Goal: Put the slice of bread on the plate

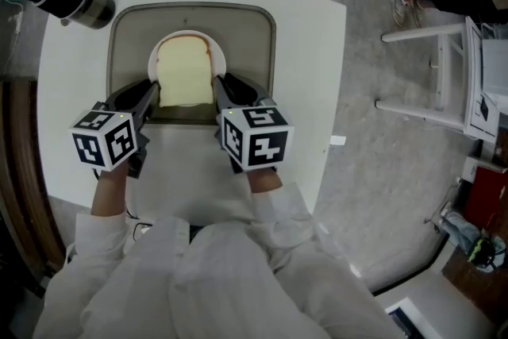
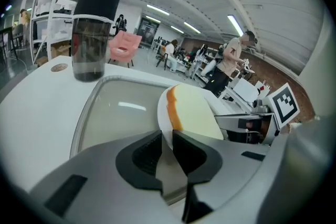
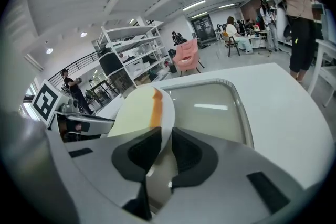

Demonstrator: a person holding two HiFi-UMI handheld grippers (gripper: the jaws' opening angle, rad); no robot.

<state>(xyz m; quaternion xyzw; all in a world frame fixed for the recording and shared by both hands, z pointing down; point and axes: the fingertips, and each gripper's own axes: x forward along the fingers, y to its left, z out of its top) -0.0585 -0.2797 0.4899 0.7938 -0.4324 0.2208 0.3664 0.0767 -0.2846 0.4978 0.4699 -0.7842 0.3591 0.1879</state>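
Bread: the pale square slice of bread with a brown crust [image 1: 184, 71] already lies flat on the round white plate [image 1: 220, 58].
Plate: it sits inside the grey rectangular tray [image 1: 127, 24] on the white bench [image 1: 309, 75].
Left gripper [image 1: 152, 94]: jaws almost together, nipping the plate's left rim.
Right gripper [image 1: 220, 83]: jaws equally narrow, pinching the right rim.
Slip risk: both holds catch only thin, glossy rim, so an uneven lift could let one side slide out.
Tilt risk: if one hand rises faster, the loose slice may slide off.
Squeeze risk: pulling the grippers apart or twisting them could wrench the plate free.
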